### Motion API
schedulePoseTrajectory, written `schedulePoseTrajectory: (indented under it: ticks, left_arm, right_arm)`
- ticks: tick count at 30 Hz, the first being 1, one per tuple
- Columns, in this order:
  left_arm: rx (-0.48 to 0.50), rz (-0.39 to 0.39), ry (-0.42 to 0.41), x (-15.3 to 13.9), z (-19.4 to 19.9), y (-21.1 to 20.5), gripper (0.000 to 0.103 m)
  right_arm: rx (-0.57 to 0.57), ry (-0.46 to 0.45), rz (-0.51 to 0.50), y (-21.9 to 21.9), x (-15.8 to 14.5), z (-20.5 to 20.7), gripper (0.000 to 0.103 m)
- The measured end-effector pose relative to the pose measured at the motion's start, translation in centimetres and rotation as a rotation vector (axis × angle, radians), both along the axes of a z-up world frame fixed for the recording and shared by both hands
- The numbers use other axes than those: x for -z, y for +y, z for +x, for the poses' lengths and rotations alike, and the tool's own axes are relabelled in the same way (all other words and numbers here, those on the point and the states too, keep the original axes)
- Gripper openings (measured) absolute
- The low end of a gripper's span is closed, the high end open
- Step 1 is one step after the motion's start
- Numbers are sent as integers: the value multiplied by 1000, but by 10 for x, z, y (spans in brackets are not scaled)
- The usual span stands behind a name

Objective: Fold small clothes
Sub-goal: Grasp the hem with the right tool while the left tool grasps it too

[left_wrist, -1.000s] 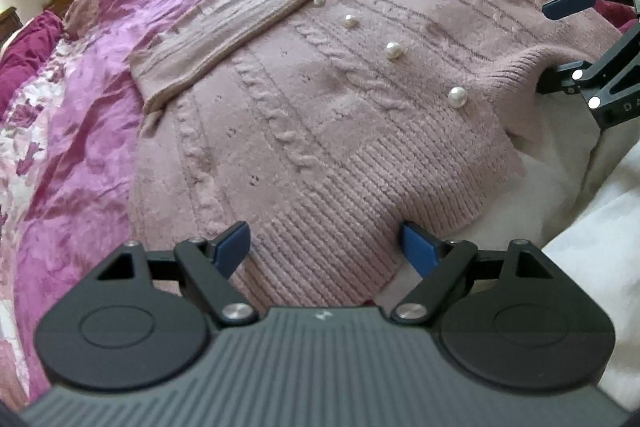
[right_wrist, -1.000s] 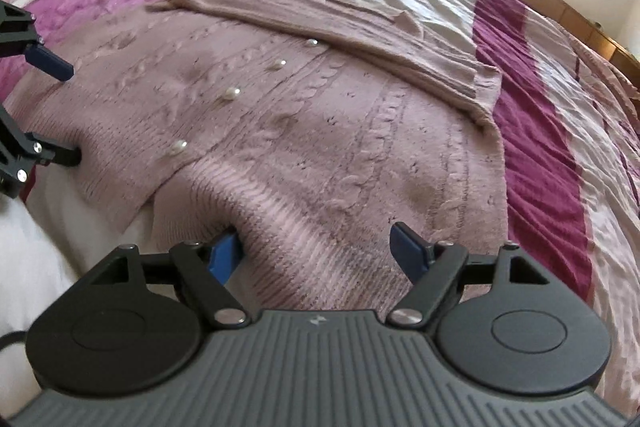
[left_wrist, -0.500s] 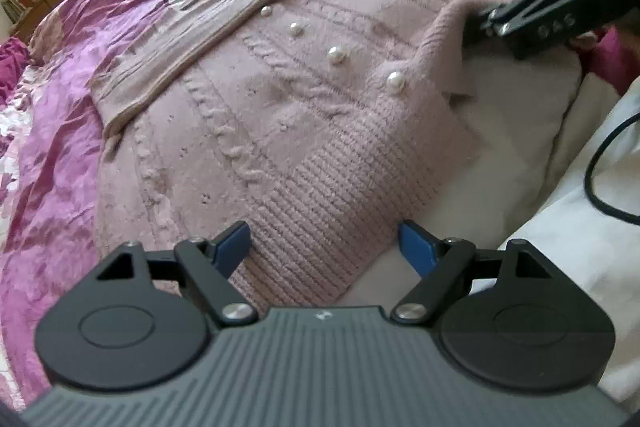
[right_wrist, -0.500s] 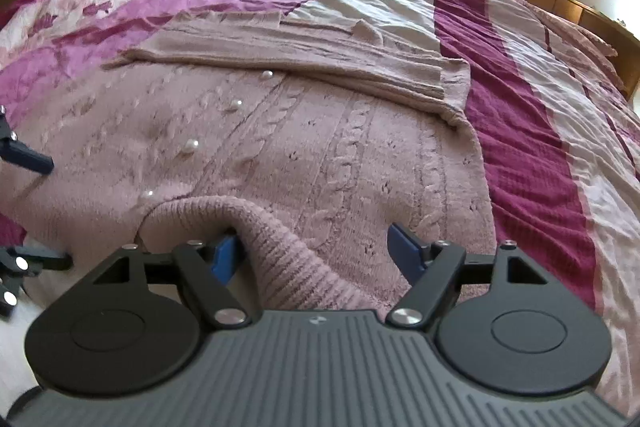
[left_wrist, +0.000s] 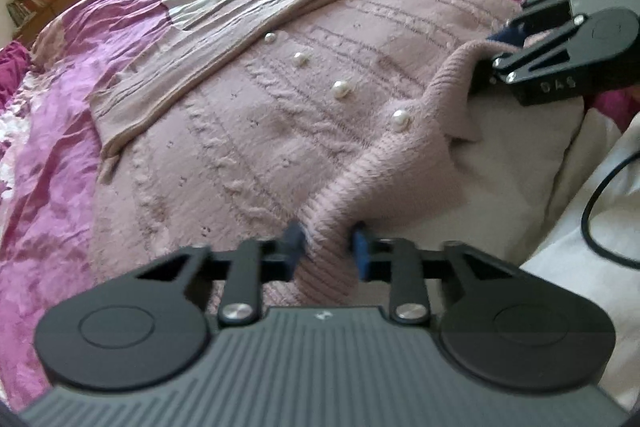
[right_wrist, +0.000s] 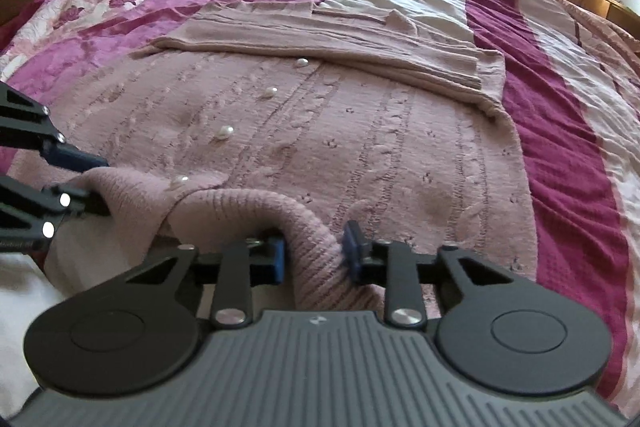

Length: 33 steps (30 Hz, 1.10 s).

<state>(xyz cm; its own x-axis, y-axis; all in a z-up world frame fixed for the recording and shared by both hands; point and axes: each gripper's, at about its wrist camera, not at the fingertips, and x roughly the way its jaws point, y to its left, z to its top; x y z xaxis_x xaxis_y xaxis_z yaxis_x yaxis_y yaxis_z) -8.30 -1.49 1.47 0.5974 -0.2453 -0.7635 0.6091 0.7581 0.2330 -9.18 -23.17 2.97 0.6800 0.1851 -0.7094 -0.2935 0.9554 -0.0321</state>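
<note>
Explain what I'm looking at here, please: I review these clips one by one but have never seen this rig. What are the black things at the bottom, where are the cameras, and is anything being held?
There is no robot. A person holds a two-finger gripper in each hand, and each gripper carries a fisheye camera that looks forward along its fingers, so the black shape at the bottom of each picture is that gripper's own body.

On the patterned bedspread lies a pink knitted cardigan with pearl buttons, its sleeves folded across the far end.

In the left wrist view, the left gripper has just closed its jaws on the cardigan's ribbed hem. In the right wrist view, the right gripper has done the same on another part of that hem. Each view also shows the other gripper at its side edge.
</note>
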Motion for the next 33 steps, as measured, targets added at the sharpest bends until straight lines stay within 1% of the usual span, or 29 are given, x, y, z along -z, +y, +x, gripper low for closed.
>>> schedulePoseTrajectory:
  ticks: [3, 7, 9, 17, 25, 30, 33]
  left_arm:
    - [-26, -39, 13, -5, 6, 2, 14]
    - [-49, -84, -12, -15, 11, 6, 13]
    - [-61, -110, -24, -20, 14, 7, 13]
    - [-132, -197, -85, -45, 26, 14, 13]
    - [-183, -266, -170, -75, 49, 18, 12]
    - [-214, -305, -220, -94, 67, 17, 12]
    - [-228, -318, -258, -106, 78, 16, 12]
  right_arm:
    - [-2, -3, 19, 0, 0, 1, 21]
    - [12, -24, 53, -3, -4, 4, 15]
    - [19, -37, 69, -4, -8, 6, 14]
    - [47, -102, 124, -5, -26, 18, 13]
    - [83, -175, 179, -5, -54, 42, 12]
    - [114, -231, 269, -8, -76, 62, 12]
    - [122, -267, 292, -8, -89, 77, 12]
